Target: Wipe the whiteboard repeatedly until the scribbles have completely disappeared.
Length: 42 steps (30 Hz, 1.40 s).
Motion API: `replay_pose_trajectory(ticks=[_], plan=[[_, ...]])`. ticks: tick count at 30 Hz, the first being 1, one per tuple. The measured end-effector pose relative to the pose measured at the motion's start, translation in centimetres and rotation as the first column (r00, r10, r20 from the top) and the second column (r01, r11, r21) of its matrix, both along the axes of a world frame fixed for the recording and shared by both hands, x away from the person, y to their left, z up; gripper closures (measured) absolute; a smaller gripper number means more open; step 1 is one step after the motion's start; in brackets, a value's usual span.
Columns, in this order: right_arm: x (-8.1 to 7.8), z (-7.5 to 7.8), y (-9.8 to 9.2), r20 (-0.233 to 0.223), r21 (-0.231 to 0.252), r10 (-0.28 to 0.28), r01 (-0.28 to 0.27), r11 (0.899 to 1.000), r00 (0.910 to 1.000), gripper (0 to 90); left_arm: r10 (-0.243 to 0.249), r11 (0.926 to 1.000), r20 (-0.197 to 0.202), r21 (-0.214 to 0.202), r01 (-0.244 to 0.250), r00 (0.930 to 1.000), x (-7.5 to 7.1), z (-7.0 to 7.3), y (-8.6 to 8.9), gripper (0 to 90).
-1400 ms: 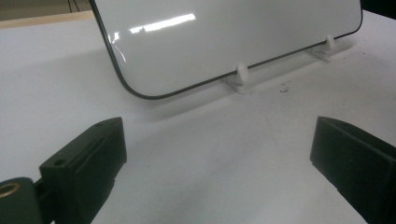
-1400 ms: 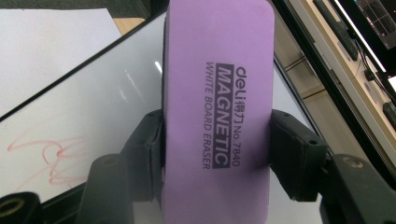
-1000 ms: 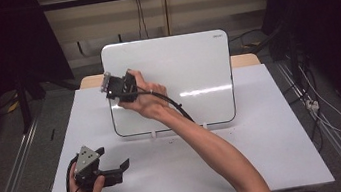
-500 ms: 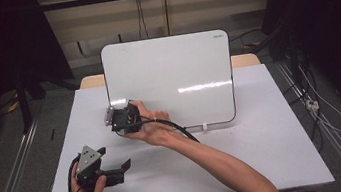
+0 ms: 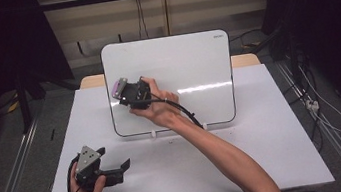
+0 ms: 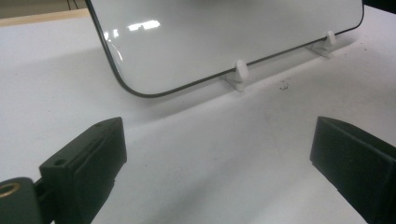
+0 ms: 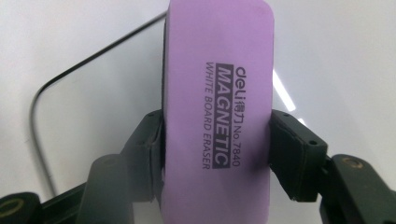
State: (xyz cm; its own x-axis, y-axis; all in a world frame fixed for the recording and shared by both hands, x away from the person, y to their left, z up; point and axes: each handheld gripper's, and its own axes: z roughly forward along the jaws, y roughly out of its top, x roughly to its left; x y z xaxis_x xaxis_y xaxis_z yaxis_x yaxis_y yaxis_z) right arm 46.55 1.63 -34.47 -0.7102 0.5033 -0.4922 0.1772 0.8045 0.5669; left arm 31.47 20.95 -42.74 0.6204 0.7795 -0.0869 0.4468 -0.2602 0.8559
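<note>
L hand-held gripper (image 5: 118, 168) jaws wide; R hand-held gripper (image 5: 120, 90) clamped.

A white table (image 5: 267, 153) fills the middle of the high view, its far edge showing a tan strip behind. A whiteboard (image 5: 189, 63) stands upright on two small white feet (image 6: 239, 74) at the centre of the frame, toward the table's far side. A tiny dark speck (image 6: 283, 86) lies near the feet.

Purple magnetic whiteboard eraser (image 7: 217, 116) (printed label facing out), pressed against the upright whiteboard's (image 5: 189, 63) left part.
</note>
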Motion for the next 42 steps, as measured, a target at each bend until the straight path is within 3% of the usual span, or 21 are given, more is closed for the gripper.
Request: replay_pose_trajectory(ticks=[2, 4, 7, 10, 12, 14, 19, 23, 27, 31, 35, 42], plan=[[0.2, 0.2, -0.3, -0.004, 0.002, 0.000, 0.000, 1.000, 1.0000, 41.1, -0.001, 1.0000, 0.000, 0.006, 0.001, 1.0000, 0.0, 0.0, -0.1, 3.5], [-0.4, -0.3, 0.2, 0.010, -0.025, 0.005, -0.005, 1.000, 0.9999, 41.1, -0.003, 1.0000, 0.001, 0.003, 0.003, 1.0000, 0.0, 0.0, -0.1, 3.5], [-1.6, -1.9, 1.3, -0.008, -0.081, 0.066, -0.066, 0.995, 0.9978, 41.1, 0.000, 1.0000, -0.002, 0.002, 0.000, 1.0000, 0.0, 0.0, -0.2, 3.5], [-2.7, -3.2, 2.6, -0.045, -0.108, 0.114, -0.118, 0.987, 0.9924, 41.0, -0.002, 1.0000, -0.002, 0.004, 0.002, 1.0000, 0.0, 0.0, -0.2, 3.5], [-2.9, -3.4, 3.3, -0.060, -0.112, 0.111, -0.118, 0.987, 0.9920, 41.1, -0.002, 1.0000, -0.004, 0.007, 0.002, 1.0000, 0.0, 0.0, -0.2, 3.5], [-2.2, -2.7, 3.5, -0.075, -0.079, 0.111, -0.117, 0.990, 0.9909, 41.0, -0.007, 1.0000, -0.006, 0.002, 0.007, 1.0000, 0.0, -0.1, -0.2, 3.5], [0.9, 0.6, 3.5, -0.056, -0.010, 0.034, -0.035, 0.999, 0.9978, 41.1, 0.003, 1.0000, -0.009, 0.000, -0.003, 1.0000, 0.1, -0.1, 0.1, 3.5], [3.3, 3.4, 3.8, -0.021, 0.005, -0.029, 0.029, 1.000, 0.9994, 41.2, 0.007, 0.9999, -0.011, -0.010, -0.007, 0.9999, 0.1, 0.0, 0.2, 3.5], [5.2, 5.2, 3.4, -0.030, 0.038, -0.076, 0.077, 0.996, 0.9967, 41.2, 0.010, 0.9998, -0.007, -0.016, -0.010, 0.9999, 0.0, 0.0, 0.4, 3.5], [5.9, 6.2, 2.5, -0.028, 0.049, -0.111, 0.112, 0.993, 0.9935, 41.2, 0.013, 0.9998, -0.007, -0.016, -0.013, 0.9999, 0.0, 0.0, 0.5, 3.5], [5.9, 6.3, 0.8, 0.010, 0.041, -0.147, 0.147, 0.988, 0.9891, 41.3, 0.018, 0.9997, -0.014, -0.017, -0.018, 0.9997, 0.1, -0.1, 0.6, 3.5], [5.6, 6.8, -3.0, 0.021, 0.067, -0.229, 0.227, 0.971, 0.9732, 41.2, 0.019, 0.9997, -0.013, -0.017, -0.019, 0.9997, 0.1, 0.0, 0.5, 3.5]])
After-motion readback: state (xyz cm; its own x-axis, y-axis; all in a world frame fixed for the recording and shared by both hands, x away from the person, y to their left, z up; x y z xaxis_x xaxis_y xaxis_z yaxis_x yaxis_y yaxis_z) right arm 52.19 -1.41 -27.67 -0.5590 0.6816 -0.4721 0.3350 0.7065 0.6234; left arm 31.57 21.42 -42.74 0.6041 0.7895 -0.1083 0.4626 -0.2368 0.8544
